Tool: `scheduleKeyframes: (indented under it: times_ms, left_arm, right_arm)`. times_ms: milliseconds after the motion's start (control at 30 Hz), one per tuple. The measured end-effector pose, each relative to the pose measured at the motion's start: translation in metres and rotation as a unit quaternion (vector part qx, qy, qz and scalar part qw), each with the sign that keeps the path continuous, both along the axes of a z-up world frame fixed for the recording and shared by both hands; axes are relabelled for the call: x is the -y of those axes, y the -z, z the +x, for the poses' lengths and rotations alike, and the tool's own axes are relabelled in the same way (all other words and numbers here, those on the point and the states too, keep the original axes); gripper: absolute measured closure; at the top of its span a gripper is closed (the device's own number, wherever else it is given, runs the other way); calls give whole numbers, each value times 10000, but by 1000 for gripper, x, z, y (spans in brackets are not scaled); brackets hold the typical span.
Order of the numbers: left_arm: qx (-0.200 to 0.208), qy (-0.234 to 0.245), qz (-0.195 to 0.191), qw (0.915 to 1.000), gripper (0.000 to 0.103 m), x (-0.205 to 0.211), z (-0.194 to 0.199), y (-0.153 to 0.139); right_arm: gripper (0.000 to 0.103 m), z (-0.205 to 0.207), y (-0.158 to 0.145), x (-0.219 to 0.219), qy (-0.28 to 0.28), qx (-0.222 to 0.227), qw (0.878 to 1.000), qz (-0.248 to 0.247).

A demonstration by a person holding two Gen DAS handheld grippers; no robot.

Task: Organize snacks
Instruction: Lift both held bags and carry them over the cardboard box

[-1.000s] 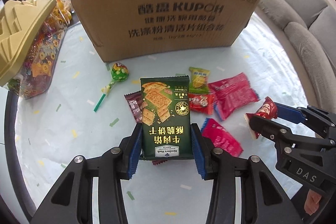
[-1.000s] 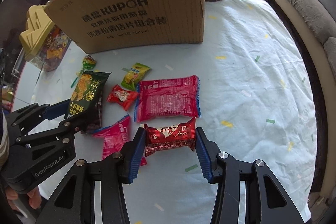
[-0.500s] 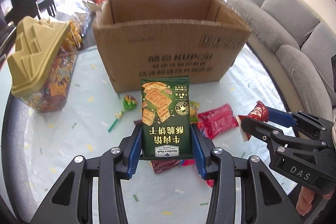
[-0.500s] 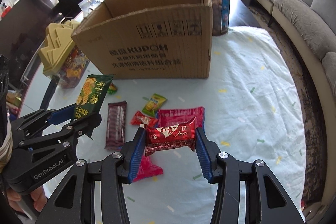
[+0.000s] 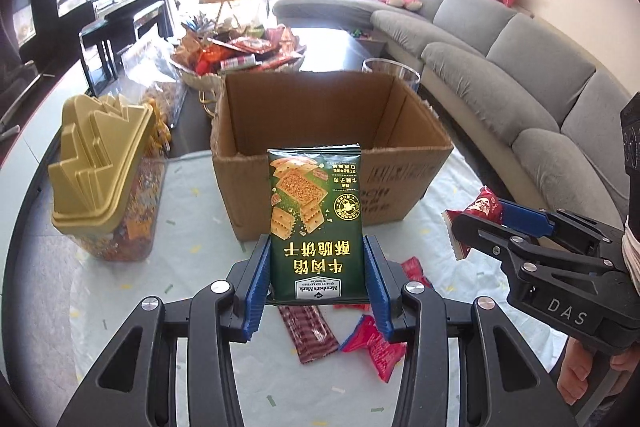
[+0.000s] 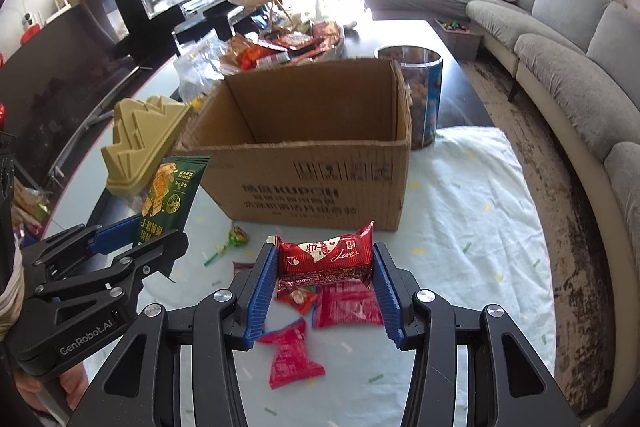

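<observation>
**Your two black claws**

You are working with a left claw (image 5: 318, 291) and a right claw (image 6: 326, 293) showing black angular frames, silver screws and ribbed blue pads. One is carrying white "GenRobot.AI" lettering, the other "DAS". Pale banding is wrapping each wrist.

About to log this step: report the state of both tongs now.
Left tongs: closed on the green cracker packet.
Right tongs: closed on the red Love snack pack.
</observation>
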State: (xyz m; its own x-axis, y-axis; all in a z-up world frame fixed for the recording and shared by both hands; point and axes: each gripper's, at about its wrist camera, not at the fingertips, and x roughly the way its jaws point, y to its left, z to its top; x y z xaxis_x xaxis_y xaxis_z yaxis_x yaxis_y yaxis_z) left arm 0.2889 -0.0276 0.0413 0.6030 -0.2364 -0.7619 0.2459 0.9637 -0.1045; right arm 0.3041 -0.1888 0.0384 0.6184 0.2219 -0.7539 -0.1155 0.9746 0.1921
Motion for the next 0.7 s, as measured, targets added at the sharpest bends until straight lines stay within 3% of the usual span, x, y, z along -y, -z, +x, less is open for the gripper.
scheduleKeyframes:
  times_ms: [367, 700]
  left_arm:
    - [341, -50, -8, 9994, 59, -3, 21, -30]
    - [459, -87, 47, 9989, 59, -6, 58, -32]
  right_arm:
    - [55, 18, -30, -6, -162, 446, 9989, 43]
    - [55, 58, -34, -6, -163, 630, 9979, -4]
